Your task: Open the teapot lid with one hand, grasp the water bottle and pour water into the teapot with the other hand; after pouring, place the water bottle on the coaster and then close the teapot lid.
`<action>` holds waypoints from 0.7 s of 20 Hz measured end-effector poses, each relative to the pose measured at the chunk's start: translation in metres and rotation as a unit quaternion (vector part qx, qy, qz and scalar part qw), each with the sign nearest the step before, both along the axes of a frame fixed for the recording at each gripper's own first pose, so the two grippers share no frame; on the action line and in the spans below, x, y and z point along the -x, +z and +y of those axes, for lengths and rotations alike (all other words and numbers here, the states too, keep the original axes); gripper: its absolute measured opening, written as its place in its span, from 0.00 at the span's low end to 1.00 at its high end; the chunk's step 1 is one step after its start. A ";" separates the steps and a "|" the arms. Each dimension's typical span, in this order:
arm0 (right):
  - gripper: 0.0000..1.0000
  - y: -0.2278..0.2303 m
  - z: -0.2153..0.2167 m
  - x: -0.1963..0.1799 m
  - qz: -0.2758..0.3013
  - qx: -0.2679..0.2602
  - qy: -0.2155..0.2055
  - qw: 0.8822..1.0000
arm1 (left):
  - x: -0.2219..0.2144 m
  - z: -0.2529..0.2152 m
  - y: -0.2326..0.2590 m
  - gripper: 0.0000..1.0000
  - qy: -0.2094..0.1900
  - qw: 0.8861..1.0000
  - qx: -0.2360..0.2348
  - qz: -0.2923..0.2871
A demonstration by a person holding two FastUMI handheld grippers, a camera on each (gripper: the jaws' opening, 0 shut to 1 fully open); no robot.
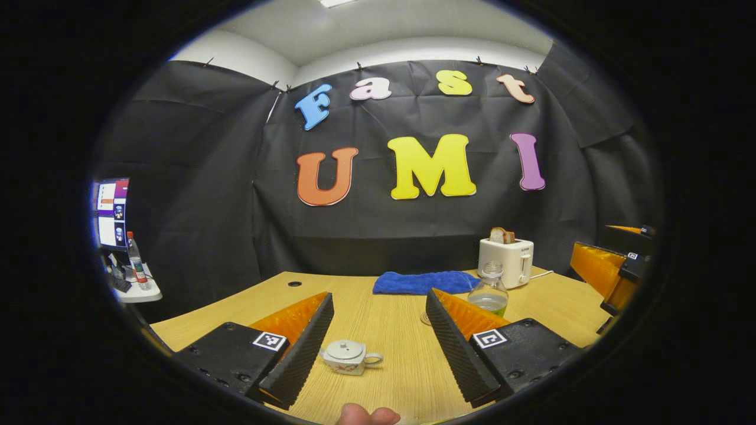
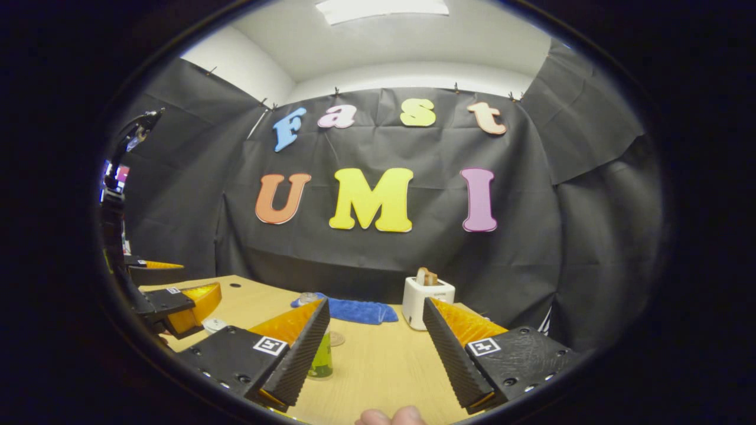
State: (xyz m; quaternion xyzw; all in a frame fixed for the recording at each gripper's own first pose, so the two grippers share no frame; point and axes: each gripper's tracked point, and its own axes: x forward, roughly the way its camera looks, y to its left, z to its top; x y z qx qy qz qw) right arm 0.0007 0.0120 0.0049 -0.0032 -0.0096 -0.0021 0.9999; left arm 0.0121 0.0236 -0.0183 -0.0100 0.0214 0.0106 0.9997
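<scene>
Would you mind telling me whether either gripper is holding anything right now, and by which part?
Nothing is held: the left gripper and right gripper are open, the teapot and water bottle untouched.

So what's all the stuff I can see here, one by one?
teapot: one, white with a grey lid on, near table edge, between the left tongs' fingers in the left gripper view
bottle: one, clear, cap off, some water, green label, mid table
coaster: one, brownish, round, on the table beside the bottle
towel: one, blue, back of table
toaster: one, white, bread in it, back right, cord trailing
table: one, light wood, small hole at back left
side shelf: one, white, far left, with a screen and a red-capped bottle
left tongs: one pair, open, over the teapot
right tongs: one pair, open, bottle behind one finger
fingertips: the person's, bottom edge
</scene>
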 end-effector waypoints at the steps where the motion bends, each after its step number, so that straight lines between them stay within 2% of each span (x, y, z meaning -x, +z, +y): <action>1: 0.95 0.001 0.000 0.000 -0.001 0.001 -0.001 1.000 | 0.000 0.000 0.000 0.99 0.000 1.000 0.000 -0.001; 14: 0.95 -0.004 0.003 -0.002 0.001 0.003 0.002 1.000 | -0.003 0.009 -0.006 0.99 0.003 1.000 0.003 0.008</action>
